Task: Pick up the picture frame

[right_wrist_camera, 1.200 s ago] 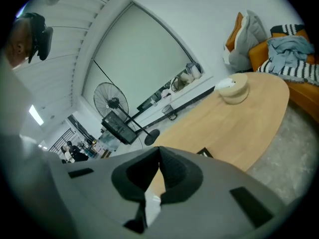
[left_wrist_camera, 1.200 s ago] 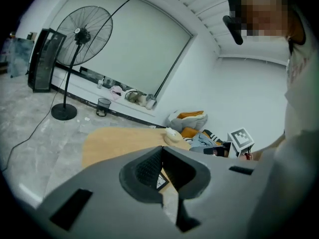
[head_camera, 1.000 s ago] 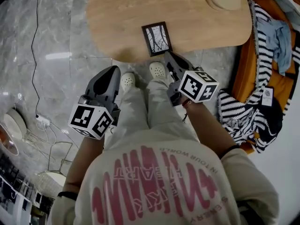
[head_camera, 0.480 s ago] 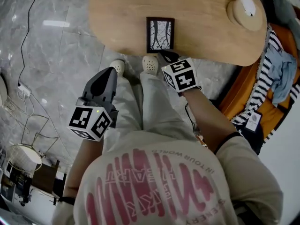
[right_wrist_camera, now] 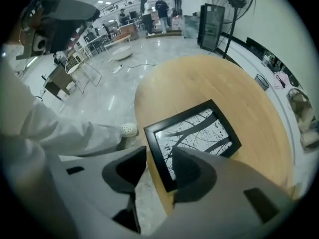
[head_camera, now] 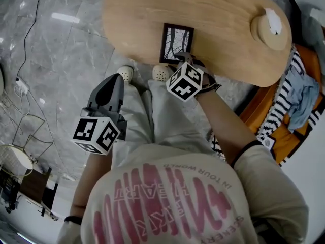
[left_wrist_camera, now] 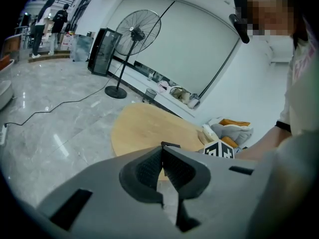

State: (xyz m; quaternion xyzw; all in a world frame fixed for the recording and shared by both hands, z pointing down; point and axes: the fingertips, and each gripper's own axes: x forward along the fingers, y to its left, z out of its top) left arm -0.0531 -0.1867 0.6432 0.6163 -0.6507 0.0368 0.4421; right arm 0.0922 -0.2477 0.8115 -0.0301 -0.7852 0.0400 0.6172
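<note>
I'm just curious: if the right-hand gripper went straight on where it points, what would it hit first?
Probably the black picture frame lying flat on the light wooden table: the right gripper aims down at its near edge, which sits between the opening jaws.

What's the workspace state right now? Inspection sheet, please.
Surface: oval wooden table.
Job's things: picture frame lies flat at the table's near edge, not yet lifted.
Clutter: round wooden dish with a white item on it, at the table's right end.
Grippers: right tool is opening, with the frame's near corner between its jaws but not pressed. Left tool is shut and empty, off the table.
Cables: black cable on the floor, left of the table.
Surroundings: grey marble floor; standing fan beyond the table.
</note>
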